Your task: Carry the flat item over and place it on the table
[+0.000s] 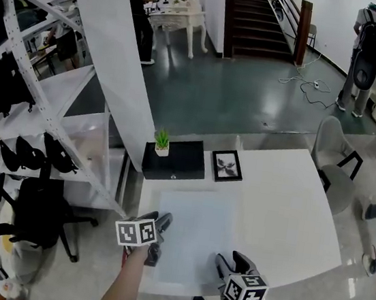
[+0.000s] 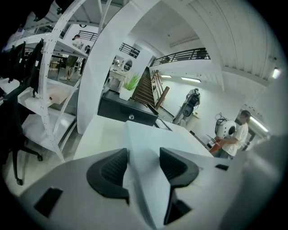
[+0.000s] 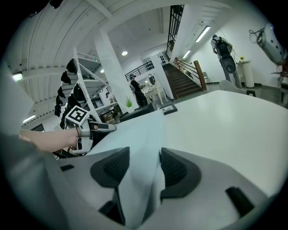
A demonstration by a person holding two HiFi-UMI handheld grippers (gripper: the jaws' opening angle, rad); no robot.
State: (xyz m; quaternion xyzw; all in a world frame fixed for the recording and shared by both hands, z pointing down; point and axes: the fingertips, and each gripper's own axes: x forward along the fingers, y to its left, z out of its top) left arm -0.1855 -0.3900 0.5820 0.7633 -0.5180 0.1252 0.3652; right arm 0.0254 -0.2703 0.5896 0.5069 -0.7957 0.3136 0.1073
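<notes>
One pale sheet (image 1: 197, 233) is being held by two grippers over the near half of one white table (image 1: 290, 207). The left gripper (image 1: 157, 238) is being clamped on the sheet's left edge and the right gripper (image 1: 229, 264) on its near right corner. In the left gripper view the two dark jaws of the left gripper (image 2: 145, 167) are being pressed against the sheet (image 2: 144, 143), which is running between them and out toward the table's far end. In the right gripper view the same is being shown for the right gripper (image 3: 143, 168): both jaws are closed against the sheet (image 3: 135, 134), and the sheet is being bent slightly between them, with the left gripper (image 3: 96, 128) seen at its other side. Whether the sheet's far edge is touching the table cannot be told. At the table's far edge one black box (image 1: 180, 160) is being topped by one small plant (image 1: 162, 141), and one picture frame (image 1: 227, 165) is lying just beside the box. One grey chair (image 1: 331, 154) is standing at the table's right, and one white rack (image 1: 24, 90) is hung with dark items at the left. Two people (image 1: 140, 16) (image 1: 366, 52) are standing well apart across the floor near one staircase (image 1: 257, 14).
</notes>
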